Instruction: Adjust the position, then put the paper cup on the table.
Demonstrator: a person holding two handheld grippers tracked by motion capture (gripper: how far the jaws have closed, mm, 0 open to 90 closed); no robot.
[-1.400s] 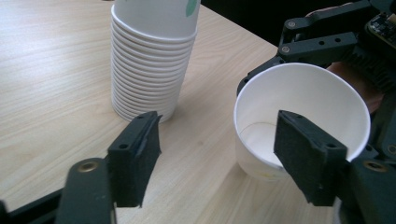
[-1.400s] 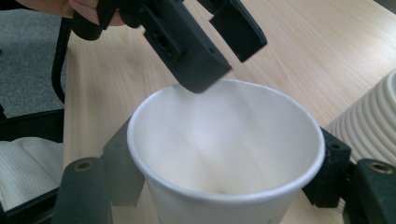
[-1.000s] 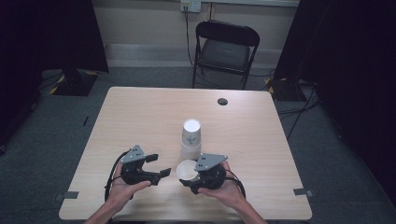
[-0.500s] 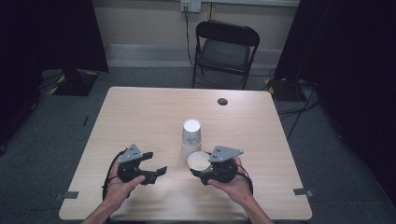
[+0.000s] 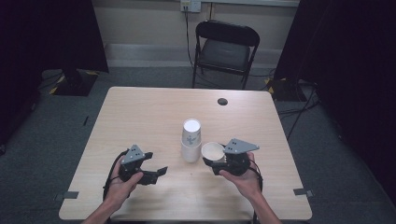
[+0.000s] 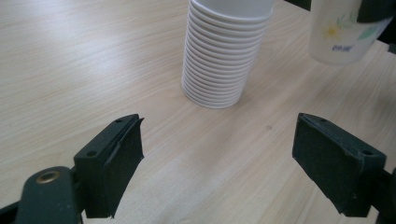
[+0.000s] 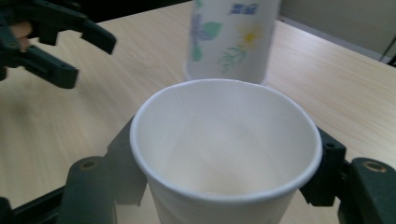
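The table (image 5: 140,112) was the biggest thing in play, a pale wooden top with a folding chair (image 5: 224,49) standing beyond its far edge and a small dark disc (image 5: 222,101) lying near that edge, well apart from both sets of jaws.

Next came the stack of cups (image 5: 191,140), upside down, flowered cup on top, ringed white rims piled beneath. It stood ahead of the left gripper's jaws and between the two grippers, touching neither. From the left gripper view the stack (image 6: 226,51) sat straight out past the gap, a little toward the left jaw, with bare tabletop between it and the jaw tips.

Then the single paper cup (image 5: 213,151), mouth up, and the right gripper (image 5: 218,162) had it! In the right gripper view that cup (image 7: 224,154) sat square between the two black jaws, one pressed to each side of its wall just under the rim, the jaws closed partway to the cup's width. The jaws had just been closing, cup between them. The stack stood just beyond the held cup, close but apart.

The left gripper (image 5: 156,173) rested low over the table in the person's left hand (image 5: 122,186), its jaws spread wide and gripping nothing. Off past its right jaw, the held cup's flowered wall (image 6: 345,35) showed.
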